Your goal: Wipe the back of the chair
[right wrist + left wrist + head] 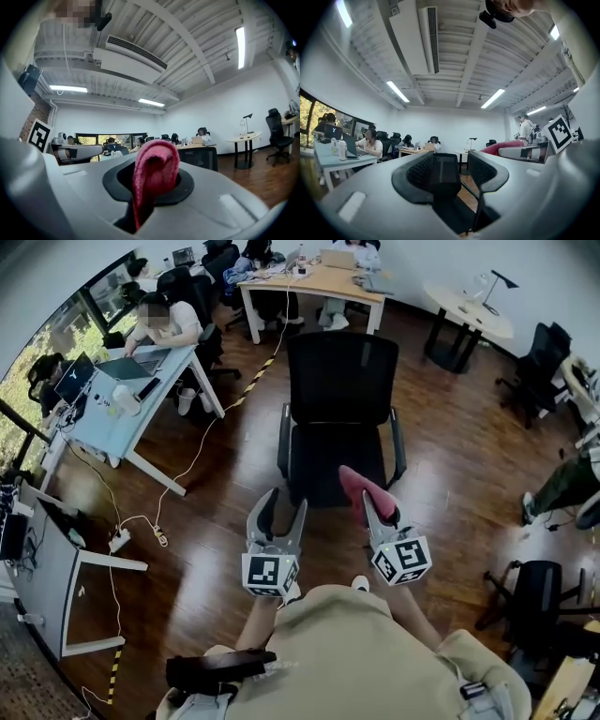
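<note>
Left gripper [279, 510] hangs low before the chair [336, 463], its jaws spread wide with nothing between them; its own view looks through the gap at the dark seat. A sound use for it, I judge, is to steady an armrest or the frame, since a chair like this may turn or roll under a sideways push.

Right gripper [373, 512] has its jaws closed on a pink cloth [360, 486], which sticks out in a folded hump past the tips, just above the seat's front edge. The wiping has yet to begin, I judge. To do it well, lift the cloth to the top of the back [341, 376], press the hump flat so cloth rather than jaw tips meets the surface, and draw it across in overlapping passes, working downward. The hold looks firm, but the loose fold could drag on mesh.

The chair stands on the wood floor [216, 549] directly ahead, facing the person. It is black throughout: a broad, squarish back standing upright, what looks like a mesh panel, slim armrests [283, 442] on either side, and a padded seat.
</note>
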Demonstrator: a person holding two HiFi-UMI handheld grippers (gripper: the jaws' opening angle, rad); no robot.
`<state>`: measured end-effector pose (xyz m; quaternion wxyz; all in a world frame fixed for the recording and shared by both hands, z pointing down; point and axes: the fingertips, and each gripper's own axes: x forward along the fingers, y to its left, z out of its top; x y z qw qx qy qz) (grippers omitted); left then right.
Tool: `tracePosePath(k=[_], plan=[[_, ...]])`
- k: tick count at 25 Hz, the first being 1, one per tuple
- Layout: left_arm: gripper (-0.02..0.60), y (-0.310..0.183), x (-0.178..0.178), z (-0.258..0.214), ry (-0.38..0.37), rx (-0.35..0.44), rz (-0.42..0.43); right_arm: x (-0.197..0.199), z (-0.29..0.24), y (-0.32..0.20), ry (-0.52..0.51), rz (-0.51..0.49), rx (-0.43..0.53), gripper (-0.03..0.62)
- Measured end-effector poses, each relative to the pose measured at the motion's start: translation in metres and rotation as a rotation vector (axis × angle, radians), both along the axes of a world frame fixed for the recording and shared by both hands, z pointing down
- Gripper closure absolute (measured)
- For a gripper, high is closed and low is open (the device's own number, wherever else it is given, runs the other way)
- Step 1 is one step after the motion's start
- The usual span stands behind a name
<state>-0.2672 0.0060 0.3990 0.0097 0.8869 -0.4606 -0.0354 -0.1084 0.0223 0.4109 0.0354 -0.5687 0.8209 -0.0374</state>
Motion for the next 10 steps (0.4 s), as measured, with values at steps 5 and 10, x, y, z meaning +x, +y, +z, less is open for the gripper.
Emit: tracePosePath(k=[5, 10], plan=[[0.371, 0.012, -0.009, 0.007, 0.007, -0.016, -0.005, -0.003, 0.004, 0.003, 0.004, 0.011, -0.015, 0.556], [0.371, 0.015, -0.020, 0.009, 0.008, -0.024, -0.019, -0.011, 0.001, 0.003, 0.000, 0.003, -0.017, 0.556]])
